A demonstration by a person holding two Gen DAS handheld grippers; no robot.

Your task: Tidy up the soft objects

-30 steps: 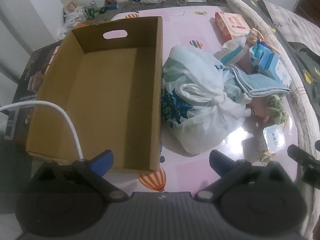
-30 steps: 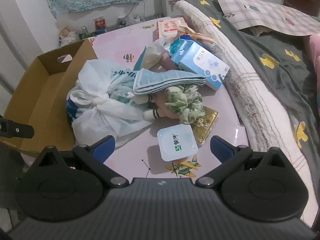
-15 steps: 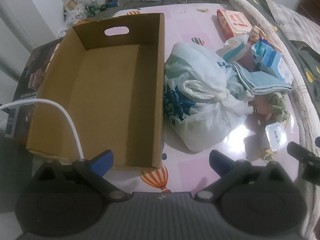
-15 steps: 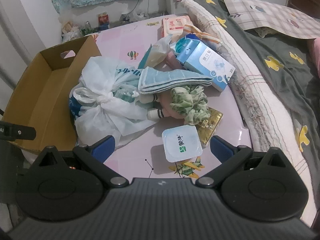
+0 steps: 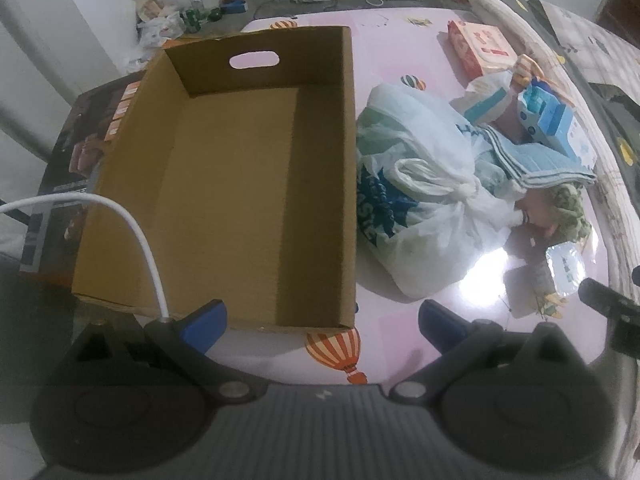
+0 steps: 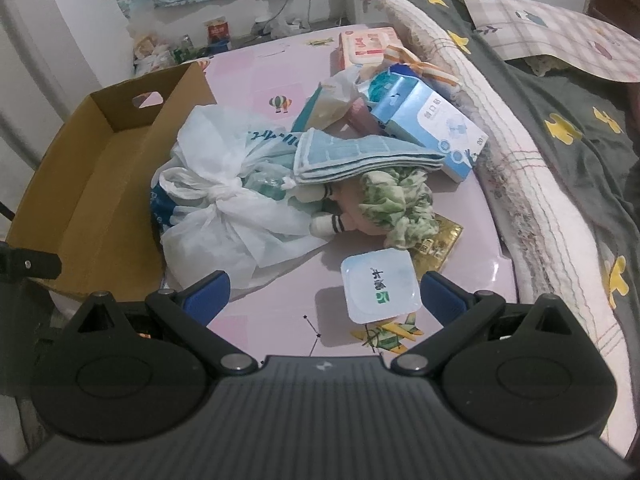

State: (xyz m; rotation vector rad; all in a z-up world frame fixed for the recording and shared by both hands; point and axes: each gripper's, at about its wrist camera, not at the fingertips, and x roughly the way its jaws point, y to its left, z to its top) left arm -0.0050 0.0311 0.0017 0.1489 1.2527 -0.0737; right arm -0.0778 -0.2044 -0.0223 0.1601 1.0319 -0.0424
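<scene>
The soft objects lie heaped on the pink table, right of the box. A knotted white bag leans against the box's right wall. A folded blue towel rests across the bag's far side and over a doll with green hair, which lies on its side, touching the bag. A gold packet sits partly under the hair. A sealed cup stands just in front of the doll, apart from it. Behind the towel lie a blue carton and, farther back, a pink pack.

The box is open-topped and holds nothing, its handle cut-out at the far end.

The right gripper hovers low at the near table edge, jaws wide and holding nothing, with the cup between the fingertips' line. The left gripper hovers before the box's near right corner, jaws wide, also holding nothing. A white cable arcs from its left side.

A quilted bed borders the table on the right.
</scene>
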